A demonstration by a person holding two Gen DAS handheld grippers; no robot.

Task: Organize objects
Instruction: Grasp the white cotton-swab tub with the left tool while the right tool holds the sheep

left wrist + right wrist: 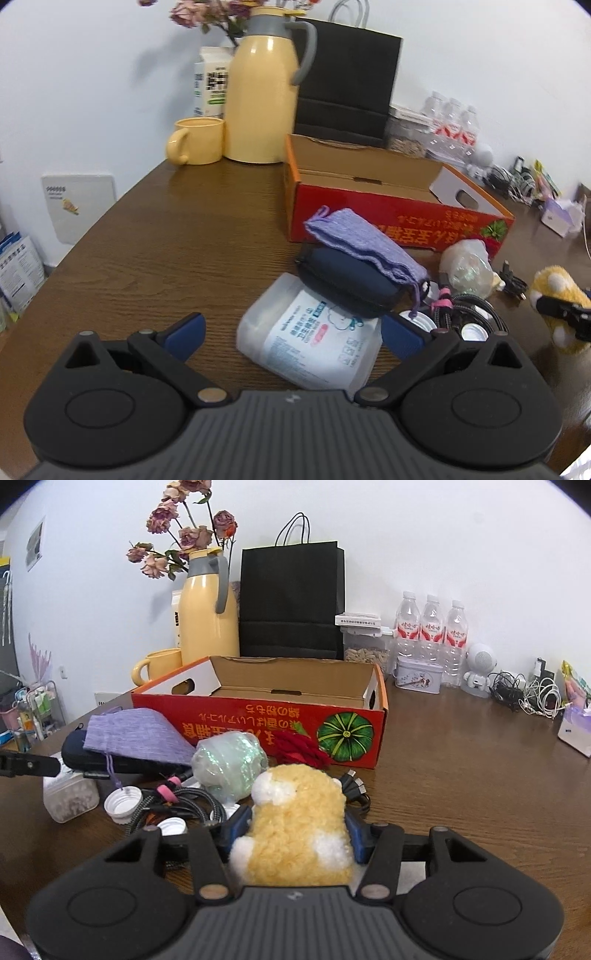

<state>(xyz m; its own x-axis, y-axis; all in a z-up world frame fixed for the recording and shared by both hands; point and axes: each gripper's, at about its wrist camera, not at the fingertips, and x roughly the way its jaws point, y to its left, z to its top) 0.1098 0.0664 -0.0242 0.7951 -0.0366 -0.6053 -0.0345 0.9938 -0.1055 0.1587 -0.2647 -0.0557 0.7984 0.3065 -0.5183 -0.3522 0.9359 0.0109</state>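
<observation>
My left gripper (pixel 293 334) is open, its blue pads on either side of a clear plastic box of cotton swabs (pixel 310 338) lying on the wooden table (pixel 166 243). A navy pouch (pixel 347 284) rests on the box's far end, with a purple drawstring bag (pixel 365 242) on top. My right gripper (pixel 297 825) is shut on a yellow-and-white plush toy (pixel 299 823); it also shows in the left wrist view (pixel 557 299). An open red cardboard box (pixel 295 701) stands behind the pile and looks empty inside.
Coiled cables (pixel 177 805), white bottle caps (pixel 123 805), a wrapped greenish bundle (pixel 229 762) and a red cloth flower (pixel 303 749) lie in the pile. At the back stand a yellow jug (pixel 208 616), mug (pixel 159 664), black paper bag (pixel 291 598), water bottles (pixel 430 635) and a tin (pixel 417 675).
</observation>
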